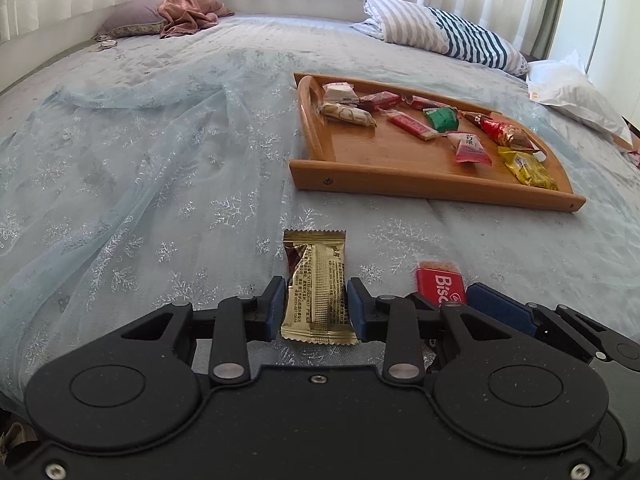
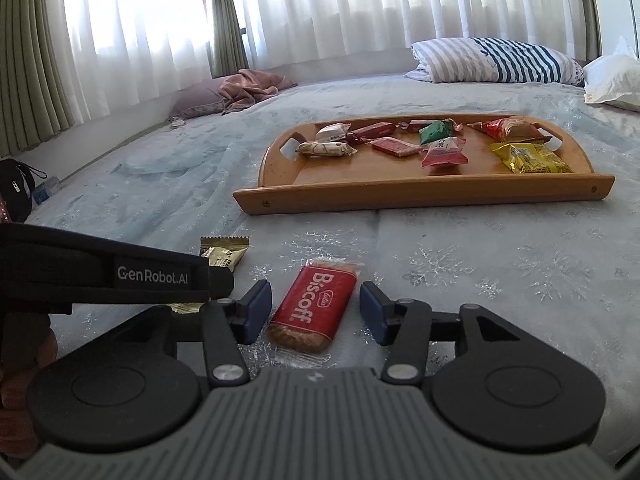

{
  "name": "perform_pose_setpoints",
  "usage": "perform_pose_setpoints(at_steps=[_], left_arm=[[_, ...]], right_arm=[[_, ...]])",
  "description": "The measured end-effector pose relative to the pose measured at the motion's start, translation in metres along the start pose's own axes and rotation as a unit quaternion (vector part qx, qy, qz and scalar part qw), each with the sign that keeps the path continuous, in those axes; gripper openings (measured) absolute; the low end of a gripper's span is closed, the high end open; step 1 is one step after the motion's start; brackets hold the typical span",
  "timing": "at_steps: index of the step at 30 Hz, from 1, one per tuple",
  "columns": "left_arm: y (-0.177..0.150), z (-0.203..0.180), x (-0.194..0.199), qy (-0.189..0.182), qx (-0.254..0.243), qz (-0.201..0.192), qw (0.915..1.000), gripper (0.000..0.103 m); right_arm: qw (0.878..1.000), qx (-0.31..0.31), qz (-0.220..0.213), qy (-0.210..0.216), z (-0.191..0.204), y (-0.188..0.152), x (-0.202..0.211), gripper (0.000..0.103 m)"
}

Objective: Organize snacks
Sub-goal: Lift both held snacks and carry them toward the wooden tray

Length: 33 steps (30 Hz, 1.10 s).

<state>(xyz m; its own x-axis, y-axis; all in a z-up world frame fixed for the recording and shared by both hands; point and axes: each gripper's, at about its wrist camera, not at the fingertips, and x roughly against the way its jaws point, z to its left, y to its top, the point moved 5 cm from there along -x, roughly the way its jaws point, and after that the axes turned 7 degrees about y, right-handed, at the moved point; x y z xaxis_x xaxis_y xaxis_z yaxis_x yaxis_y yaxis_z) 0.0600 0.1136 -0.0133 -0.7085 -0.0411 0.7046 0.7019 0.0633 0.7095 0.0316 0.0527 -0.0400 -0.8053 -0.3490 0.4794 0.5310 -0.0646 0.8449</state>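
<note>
The left claw (image 1: 317, 305) pinched the gold packet (image 1: 316, 288) for carrying to the tray (image 1: 420, 186); near the tray, the right claw (image 2: 314, 312) stood spread around the Biscoff packet (image 2: 314, 308).

Pretty clearly someone's bedroom at home. There's a big bed (image 1: 160, 152) with a pale blue snowflake-print cover, a striped pillow (image 2: 500, 60) and a mauve pillow (image 1: 132, 20) near the window, sheer white curtains (image 2: 340, 4) with olive drapes (image 2: 24, 52) beside them, daylight coming through.

2 low close wrist views facing across the bed (image 1: 160, 160), sharing the wooden tray (image 2: 400, 196)
</note>
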Motion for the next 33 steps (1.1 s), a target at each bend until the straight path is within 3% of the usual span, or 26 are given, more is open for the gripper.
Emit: perform_pose_setpoints(at_steps=[2,3,7,16,18,33], left_arm=[[-0.002,0.0,0.0,0.001,-0.003,-0.003,1.0,0.033],[-0.003,-0.001,0.0,0.003,-0.005,-0.005,1.0,0.033],[-0.004,-0.006,0.002,0.013,-0.016,-0.013,0.9997,0.034],[0.002,-0.012,0.011,0.021,-0.011,-0.047,0.9986,0.035],[0.003,-0.013,0.013,0.026,-0.017,-0.056,0.9979,0.04],[-0.003,-0.019,-0.012,0.022,-0.005,-0.036,0.9991,0.037]], right_arm=[[1.0,0.013,-0.006,-0.014,0.001,-0.003,0.001,0.056],[0.999,0.021,-0.01,-0.022,0.001,-0.004,0.003,0.047],[0.999,0.022,-0.02,-0.019,-0.003,-0.006,0.008,0.04],[0.998,0.024,-0.043,-0.03,-0.01,-0.001,0.02,0.041],[0.998,0.022,-0.047,-0.038,-0.013,0.0,0.022,0.041],[0.998,0.003,-0.042,-0.056,-0.031,-0.001,0.023,0.041]])
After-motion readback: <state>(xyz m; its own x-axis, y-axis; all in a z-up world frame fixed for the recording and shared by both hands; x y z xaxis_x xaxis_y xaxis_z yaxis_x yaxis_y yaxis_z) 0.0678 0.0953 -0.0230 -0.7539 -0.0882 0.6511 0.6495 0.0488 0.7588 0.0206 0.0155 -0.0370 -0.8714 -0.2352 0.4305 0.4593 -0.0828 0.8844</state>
